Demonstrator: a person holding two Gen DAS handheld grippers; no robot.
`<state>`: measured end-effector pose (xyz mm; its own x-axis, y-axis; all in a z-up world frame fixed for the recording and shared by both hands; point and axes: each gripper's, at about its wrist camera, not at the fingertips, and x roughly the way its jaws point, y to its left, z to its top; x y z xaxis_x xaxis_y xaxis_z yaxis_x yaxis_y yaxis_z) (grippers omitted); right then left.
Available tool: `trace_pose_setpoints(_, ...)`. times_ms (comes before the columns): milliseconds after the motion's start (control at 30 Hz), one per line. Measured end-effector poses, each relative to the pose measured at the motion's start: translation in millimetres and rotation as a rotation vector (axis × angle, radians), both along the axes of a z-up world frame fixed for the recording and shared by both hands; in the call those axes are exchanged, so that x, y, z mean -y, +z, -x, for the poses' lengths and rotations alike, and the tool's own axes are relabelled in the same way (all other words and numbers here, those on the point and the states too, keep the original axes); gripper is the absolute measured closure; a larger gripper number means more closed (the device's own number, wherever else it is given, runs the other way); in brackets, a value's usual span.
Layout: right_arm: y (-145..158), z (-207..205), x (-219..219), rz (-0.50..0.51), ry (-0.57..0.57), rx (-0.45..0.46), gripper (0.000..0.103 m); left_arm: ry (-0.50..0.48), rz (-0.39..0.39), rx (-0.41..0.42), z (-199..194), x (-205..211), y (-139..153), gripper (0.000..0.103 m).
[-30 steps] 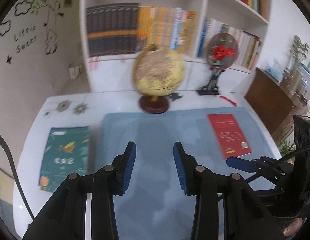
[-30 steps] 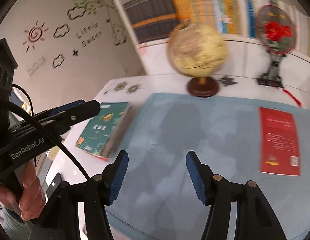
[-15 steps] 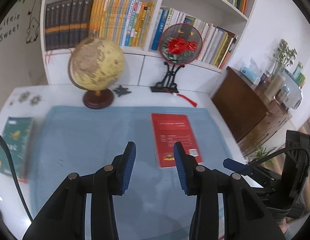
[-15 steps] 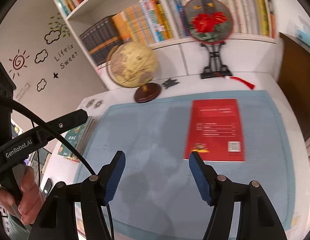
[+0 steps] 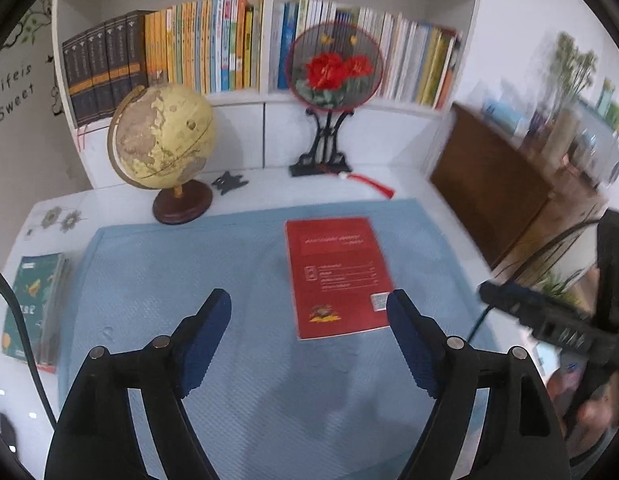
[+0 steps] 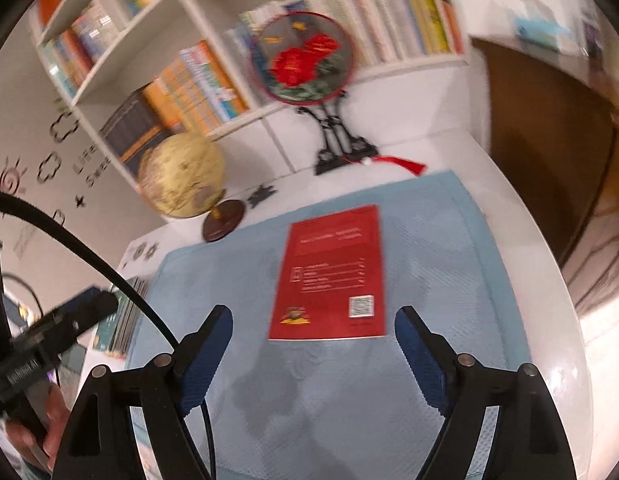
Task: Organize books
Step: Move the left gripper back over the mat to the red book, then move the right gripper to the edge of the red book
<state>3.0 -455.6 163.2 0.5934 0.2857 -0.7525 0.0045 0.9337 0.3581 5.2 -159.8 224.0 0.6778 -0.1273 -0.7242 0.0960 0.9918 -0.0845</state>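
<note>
A red book (image 5: 337, 276) lies flat on the blue mat (image 5: 189, 272), also in the right wrist view (image 6: 329, 276). A stack of green-covered books (image 5: 33, 304) lies on the white table left of the mat, partly seen in the right wrist view (image 6: 121, 320). My left gripper (image 5: 309, 316) is open and empty, above the mat just short of the red book. My right gripper (image 6: 313, 332) is open and empty, just short of the same book's near edge.
A globe (image 5: 161, 136) and a round fan on a black stand (image 5: 333, 68) stand at the back of the table. A white bookshelf full of books (image 5: 213, 44) is behind them. A brown cabinet (image 5: 497, 184) is at the right.
Both grippers have swung right, from facing the green books and globe to facing the red book. Both sets of jaws have opened wider.
</note>
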Motion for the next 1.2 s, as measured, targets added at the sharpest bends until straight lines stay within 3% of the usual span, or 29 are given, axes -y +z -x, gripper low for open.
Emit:
trace_pose_setpoints(167, -22, -22, 21, -0.024, -0.040, -0.062, 0.021, 0.008, 0.048, -0.089, -30, 3, -28, 0.024)
trace_pose_setpoints(367, -52, -45, 21, 0.024, -0.017, -0.125, 0.021, 0.002, 0.060, -0.207, -74, 6, -79, 0.024)
trace_pose_setpoints(700, -99, -88, 13, 0.108, 0.026, -0.170, 0.022, -0.021, 0.066, -0.299, -125, 15, -140, 0.026)
trace_pose_setpoints(767, -113, -100, 9, 0.118, 0.031, -0.184, 0.024, -0.030, 0.063, -0.316, -135, 16, -153, 0.032)
trace_pose_setpoints(833, -127, -112, 5, 0.109, 0.042, -0.211, 0.045, -0.045, 0.068, -0.341, -143, 18, -162, 0.046)
trace_pose_setpoints(933, -143, -125, -2, 0.108, 0.048, -0.211, 0.055, -0.043, 0.062, -0.344, -151, 20, -172, 0.046)
trace_pose_setpoints(1100, -162, -132, -14, 0.111, 0.068, -0.230, 0.057, -0.071, 0.097, -0.389, -159, 28, -192, 0.046)
trace_pose_setpoints(1200, -163, -127, -22, 0.179, 0.112, -0.214, 0.057, -0.085, 0.068, -0.381, -154, 35, -196, 0.043)
